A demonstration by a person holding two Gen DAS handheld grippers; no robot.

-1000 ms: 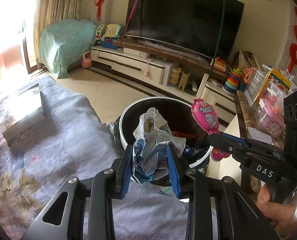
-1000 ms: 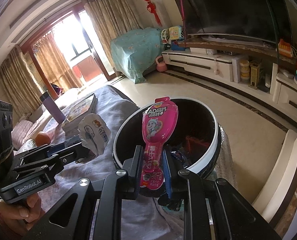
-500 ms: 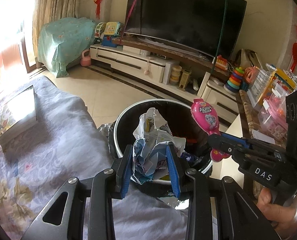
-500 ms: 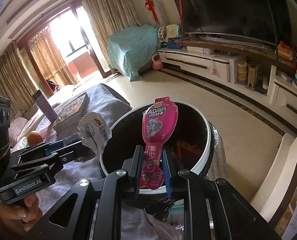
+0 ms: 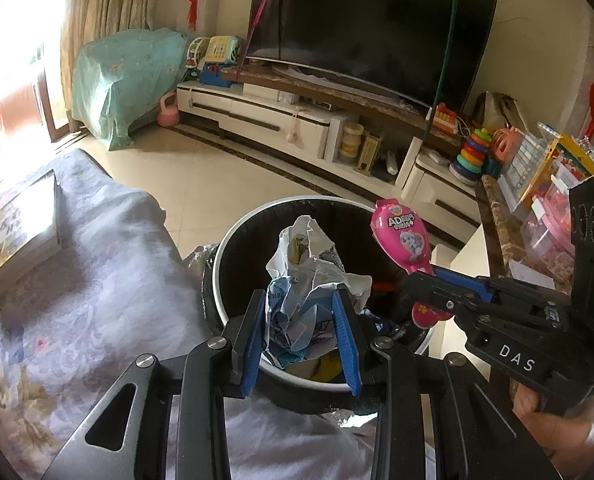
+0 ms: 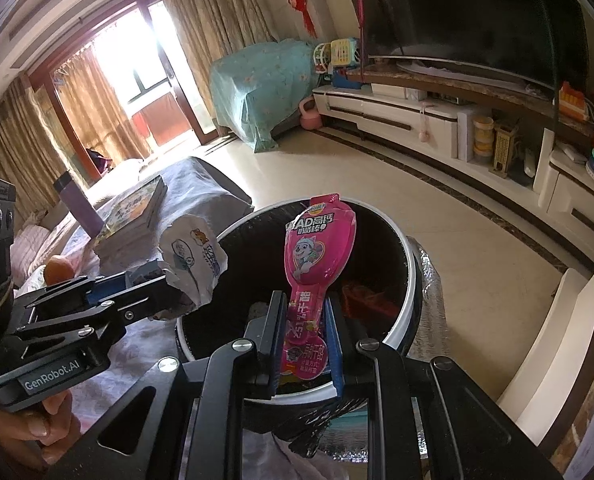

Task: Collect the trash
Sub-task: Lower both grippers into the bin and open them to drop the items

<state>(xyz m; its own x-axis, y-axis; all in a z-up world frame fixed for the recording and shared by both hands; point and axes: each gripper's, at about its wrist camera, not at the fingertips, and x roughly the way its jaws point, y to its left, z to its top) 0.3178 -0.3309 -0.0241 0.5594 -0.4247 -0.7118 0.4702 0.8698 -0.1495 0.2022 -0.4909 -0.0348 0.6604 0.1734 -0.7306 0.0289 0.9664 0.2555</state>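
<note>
Trash sits clamped in both tools above the bin [image 5: 233,236], a round container with a white rim and black liner at the lower centre of both views; the left gripper [image 5: 301,332] is closed on a crumpled white and blue wrapper [image 5: 309,280], which bulges up between its blue pads [image 5: 343,336] and hangs over the near part of the bin's opening; the right gripper [image 6: 303,338] is closed on the narrow lower end of a pink spoon-shaped snack packet [image 6: 317,256], whose wide top stands upright over the opening; in the left view that packet shows at centre right, pointing up and left from the other tool, with a hand [image 5: 553,436] at the lower right; some rubbish already lies inside the bin; a grey patterned cloth [image 5: 97,280] fills the left side, with a book [image 5: 21,236] on it at the far left.
</note>
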